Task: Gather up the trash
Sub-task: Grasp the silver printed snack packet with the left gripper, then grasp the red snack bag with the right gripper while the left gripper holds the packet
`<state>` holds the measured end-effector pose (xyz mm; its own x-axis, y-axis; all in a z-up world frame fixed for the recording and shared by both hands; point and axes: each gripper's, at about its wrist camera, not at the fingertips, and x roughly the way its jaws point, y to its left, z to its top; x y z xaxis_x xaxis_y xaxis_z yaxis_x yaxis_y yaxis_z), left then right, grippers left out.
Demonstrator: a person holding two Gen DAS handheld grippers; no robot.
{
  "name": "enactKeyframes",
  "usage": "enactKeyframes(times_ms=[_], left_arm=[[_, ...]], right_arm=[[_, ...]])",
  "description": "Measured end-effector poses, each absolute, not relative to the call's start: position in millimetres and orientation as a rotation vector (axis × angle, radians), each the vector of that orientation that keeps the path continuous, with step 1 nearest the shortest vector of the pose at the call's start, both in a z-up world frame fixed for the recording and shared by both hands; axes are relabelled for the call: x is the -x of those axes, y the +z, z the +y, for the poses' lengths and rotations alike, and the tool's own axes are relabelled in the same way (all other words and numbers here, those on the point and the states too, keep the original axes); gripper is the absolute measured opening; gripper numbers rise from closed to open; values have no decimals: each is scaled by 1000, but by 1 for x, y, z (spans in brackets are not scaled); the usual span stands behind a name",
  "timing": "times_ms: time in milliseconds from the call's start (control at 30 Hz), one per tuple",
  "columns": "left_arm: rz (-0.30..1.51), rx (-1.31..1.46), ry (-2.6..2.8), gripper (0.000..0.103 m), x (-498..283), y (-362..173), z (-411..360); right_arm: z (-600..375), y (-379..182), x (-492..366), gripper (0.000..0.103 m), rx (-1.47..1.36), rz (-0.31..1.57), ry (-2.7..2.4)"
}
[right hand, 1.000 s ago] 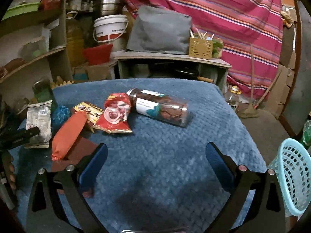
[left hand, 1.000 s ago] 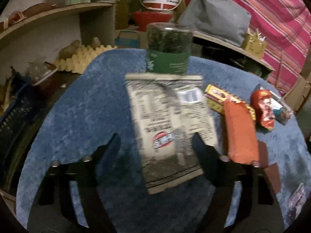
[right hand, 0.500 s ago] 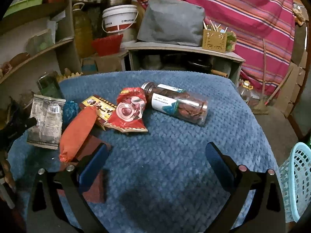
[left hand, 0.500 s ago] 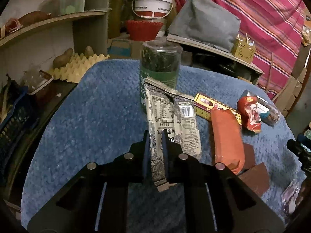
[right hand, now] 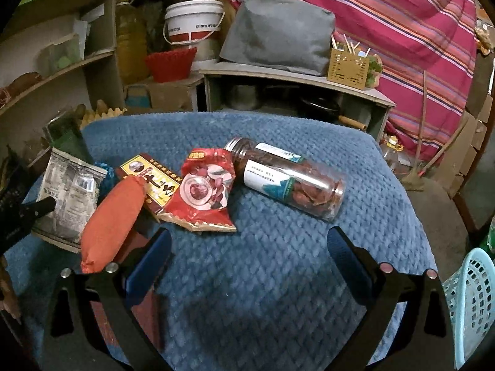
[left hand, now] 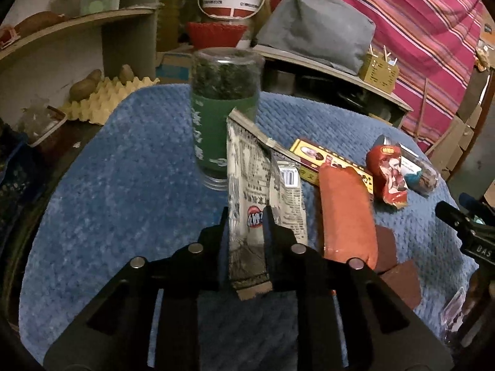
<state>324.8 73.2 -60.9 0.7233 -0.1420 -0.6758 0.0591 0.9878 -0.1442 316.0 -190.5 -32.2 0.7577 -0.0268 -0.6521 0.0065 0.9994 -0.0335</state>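
Observation:
My left gripper (left hand: 246,216) is shut on a grey printed snack wrapper (left hand: 256,182) and holds it above the blue cloth; the wrapper also shows in the right wrist view (right hand: 69,194). Beside it lie an orange packet (left hand: 346,213), a yellow-red box (left hand: 328,164), a red snack bag (left hand: 388,170) and a lying clear jar (right hand: 287,177). My right gripper (right hand: 249,244) is open and empty over the cloth, just short of the red bag (right hand: 204,191).
An upright green-labelled jar (left hand: 224,123) stands behind the wrapper. Brown blocks (left hand: 399,278) lie by the orange packet. A light blue basket (right hand: 467,303) stands off the table's right edge. Shelves, a white bucket (right hand: 193,21) and a grey bag (right hand: 278,31) are behind.
My left gripper closed on the grey wrapper and lifted it off the cloth. My right gripper moved forward toward the red bag and jar, staying open.

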Motion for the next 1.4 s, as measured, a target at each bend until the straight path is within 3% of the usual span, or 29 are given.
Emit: enactKeyframes(times_ms=[100,233,600,867,1100,1400], left_arm=[[750,109,-119,18,-326,-61,69],[718,110,-134,9,-322,-52,73],[641,176,-136,7,-318,-32,101],[646,149,-104,7,-326,-34,99],[660,122,-96,7,-328,-38,92],[663,97,-109,7,-324,-40,82]], right_arm=[[-188,-34,-321,98,46,719,-19],[-182,-39,-330,98,92,731,-27],[-171,-54,-365,97,131,775,-31],[-167,-69,-390,73,112,850,6],[-162,-76,-392,32,93,872,107],[-164,-67,-381,18,100,831,102]])
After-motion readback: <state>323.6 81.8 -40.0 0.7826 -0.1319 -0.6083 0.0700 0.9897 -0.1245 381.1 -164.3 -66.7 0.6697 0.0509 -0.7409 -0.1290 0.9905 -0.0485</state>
